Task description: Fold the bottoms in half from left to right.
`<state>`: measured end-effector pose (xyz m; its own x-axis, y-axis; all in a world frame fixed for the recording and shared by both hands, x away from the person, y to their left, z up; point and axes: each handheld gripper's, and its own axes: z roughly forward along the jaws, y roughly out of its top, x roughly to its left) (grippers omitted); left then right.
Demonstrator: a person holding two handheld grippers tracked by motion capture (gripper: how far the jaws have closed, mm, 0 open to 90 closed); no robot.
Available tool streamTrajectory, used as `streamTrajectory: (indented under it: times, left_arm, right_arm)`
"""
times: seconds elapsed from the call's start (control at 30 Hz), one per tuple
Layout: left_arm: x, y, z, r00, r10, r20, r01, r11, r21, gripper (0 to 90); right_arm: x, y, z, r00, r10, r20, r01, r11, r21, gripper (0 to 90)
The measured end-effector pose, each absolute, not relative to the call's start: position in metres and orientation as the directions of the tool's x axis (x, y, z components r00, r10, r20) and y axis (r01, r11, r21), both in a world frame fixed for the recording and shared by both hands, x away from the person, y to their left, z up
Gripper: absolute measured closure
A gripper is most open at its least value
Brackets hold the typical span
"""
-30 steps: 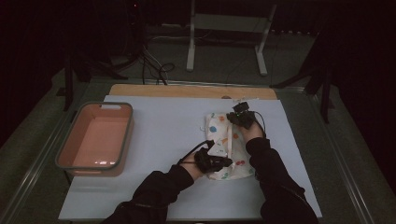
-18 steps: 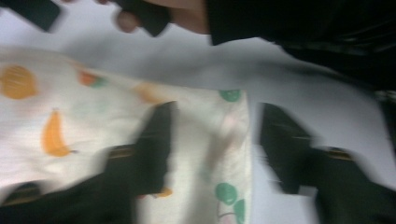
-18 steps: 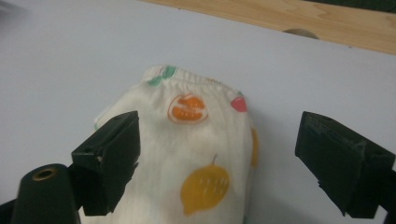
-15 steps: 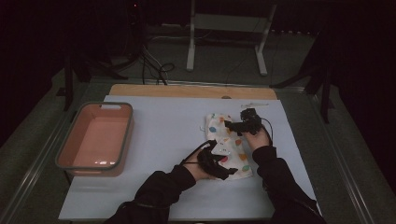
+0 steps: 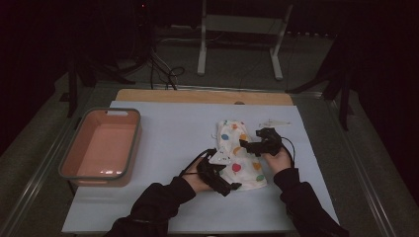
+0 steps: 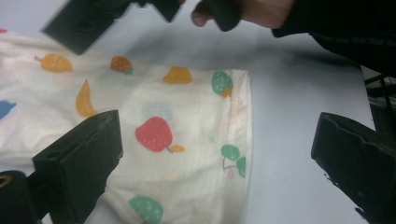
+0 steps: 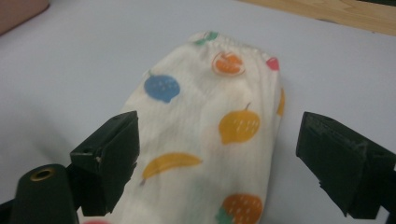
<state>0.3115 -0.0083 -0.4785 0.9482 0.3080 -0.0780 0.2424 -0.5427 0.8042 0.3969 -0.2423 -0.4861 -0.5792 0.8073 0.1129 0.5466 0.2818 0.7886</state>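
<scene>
White cotton printed with fruit is what you are working: the cloth (image 5: pixel 239 155) lies folded on the blue mat (image 5: pixel 168 133), toward its right half, nearer the front edge than the back. In the high view your left tongs (image 5: pixel 220 175) sit at the cloth's front-left edge and your right tongs (image 5: pixel 254 146) at its right side. A second ago both were clamped on the fabric; both pairs of jaws have just been opening, so the fold has been let go and the cloth lies by itself. Your right hand has also slid from the cloth's back end toward its middle. The pink tub (image 5: pixel 101 148) stays at the mat's left edge, and a small clear item (image 5: pixel 274 122) lies behind the cloth.

From the left gripper view, your left tongs (image 6: pixel 215 163) stand wide apart, with the cloth's hemmed edge (image 6: pixel 245 130) lying between the jaws, untouched by either pad. Your right hand (image 6: pixel 247 11) shows at the top.

From the right gripper view, your right tongs (image 7: pixel 217 158) gape as wide, the cloth (image 7: pixel 210 135) flat between the jaws, its gathered end pointing to the mat's back edge. Nothing is gripped, so I judge this fold done and a new grip is needed next.
</scene>
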Motion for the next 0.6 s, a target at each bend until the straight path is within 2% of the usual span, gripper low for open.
streamTrajectory:
  times: [0.27, 0.6]
  left_arm:
    - [0.306, 0.0, -0.479, 0.941, 0.33, -0.073, 0.252, -0.543, 0.801, 3.5]
    - [0.299, 0.003, -0.481, 0.955, 0.288, -0.078, 0.234, -0.563, 0.792, 7.2]
  right_arm:
    - [0.373, -0.244, -0.488, -0.611, 0.783, 0.113, 0.527, 0.296, 0.797, 13.7]
    - [0.342, -0.265, -0.485, -0.616, 0.778, 0.123, 0.525, 0.289, 0.801, 14.0]
